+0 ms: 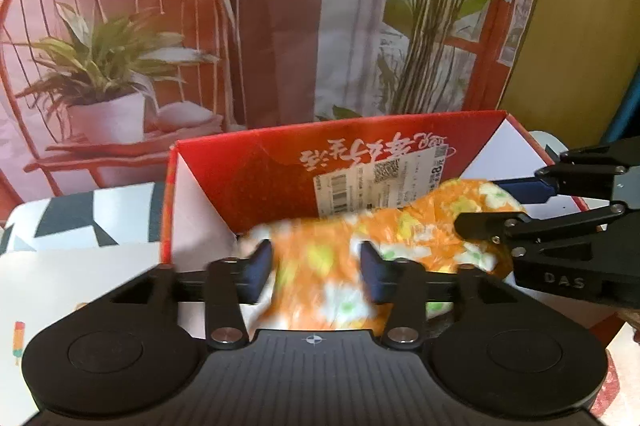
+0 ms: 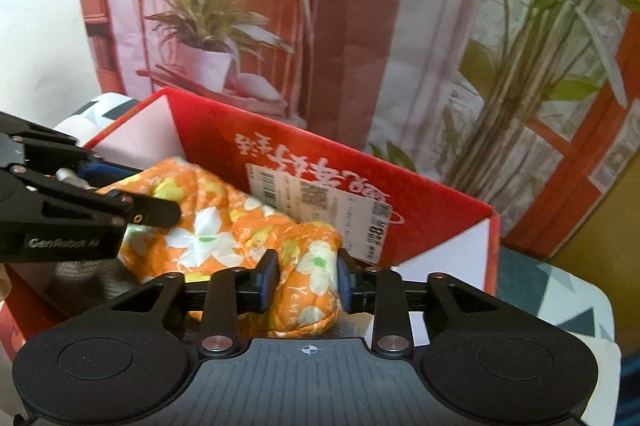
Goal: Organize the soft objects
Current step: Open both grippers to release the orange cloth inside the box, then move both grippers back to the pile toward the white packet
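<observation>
Orange floral cloth (image 2: 224, 226) lay bunched inside red box (image 2: 440, 222), directly ahead of both tools.

Left gripper (image 1: 316, 268): jaws half-wide, cloth loose between, likely letting go.

Right gripper (image 2: 307, 280): narrow, pads flanking a fold; contact unclear, likely for tucking in.

You are handling soft, crumpled orange floral cloth (image 2: 224, 226). You are working over a red cardboard box (image 2: 224, 141), glossy outside, matt white inside, bearing a paper label (image 2: 320, 201). Your right hand-held gripper (image 2: 307, 276) is showing matt black plastic with metal rivets.
</observation>
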Demonstrator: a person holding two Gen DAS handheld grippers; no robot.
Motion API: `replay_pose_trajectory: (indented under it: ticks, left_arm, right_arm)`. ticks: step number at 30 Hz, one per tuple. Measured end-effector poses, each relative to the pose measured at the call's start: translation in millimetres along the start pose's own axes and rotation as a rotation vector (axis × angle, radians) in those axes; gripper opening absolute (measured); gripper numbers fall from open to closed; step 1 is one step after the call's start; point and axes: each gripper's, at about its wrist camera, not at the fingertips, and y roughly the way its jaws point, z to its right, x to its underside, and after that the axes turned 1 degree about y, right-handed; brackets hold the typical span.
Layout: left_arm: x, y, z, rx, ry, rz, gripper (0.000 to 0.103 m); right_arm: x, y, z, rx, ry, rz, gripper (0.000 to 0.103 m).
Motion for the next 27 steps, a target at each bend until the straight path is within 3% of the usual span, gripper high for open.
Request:
replay_pose_trajectory:
  ticks: [2, 12, 20, 27]
  left_arm:
    - [-1, -6, -1, -0.008, 0.005, 0.006, 0.064]
    - [9, -65, -4, -0.009, -0.019, 0.07, 0.064]
    - [51, -130, 15, 0.029, -0.087, 0.136, 0.063]
    - [98, -156, 29, 0.044, -0.107, 0.123, 0.062]
  right_arm:
    - [2, -3, 3, -0.006, 0.017, -0.002, 0.032]
    - [16, -52, 1, -0.042, 0.066, 0.063, 0.036]
    - [49, -113, -14, -0.095, 0.114, 0.185, 0.036]
    - [91, -151, -28, -0.123, 0.152, 0.241, 0.036]
